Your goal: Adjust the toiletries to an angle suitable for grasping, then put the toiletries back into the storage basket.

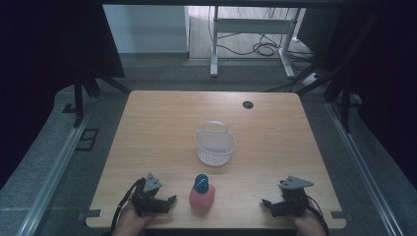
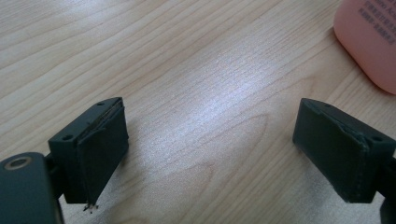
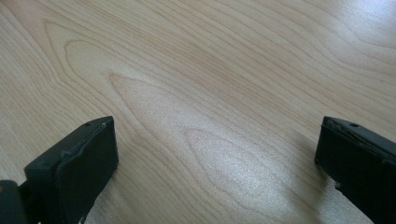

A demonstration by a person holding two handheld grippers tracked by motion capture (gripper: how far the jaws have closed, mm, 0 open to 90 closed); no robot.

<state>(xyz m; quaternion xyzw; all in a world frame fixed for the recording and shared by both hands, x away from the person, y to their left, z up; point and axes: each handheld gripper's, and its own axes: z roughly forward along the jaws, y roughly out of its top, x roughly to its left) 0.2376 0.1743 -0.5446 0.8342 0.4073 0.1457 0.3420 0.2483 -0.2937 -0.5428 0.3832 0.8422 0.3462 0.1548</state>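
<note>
A pink bottle (image 1: 202, 198) with a blue cap (image 1: 201, 182) stands near the table's front edge, between my two grippers. Its pink side (image 2: 371, 42) fills the upper right corner of the left gripper view. My left gripper (image 1: 169, 202) rests just left of the bottle, open, with bare wood between its jaws (image 2: 212, 154). At the front right my right gripper (image 1: 265, 204) is open over bare wood (image 3: 217, 163), well apart from the bottle. A white mesh basket (image 1: 215, 147) with a handle stands at the table's centre.
The wooden table (image 1: 162, 123) has a black cable hole (image 1: 248, 104) near its far edge. Beyond the table are a white desk frame (image 1: 251, 29) and cables on the floor. Dark curtains flank both sides.
</note>
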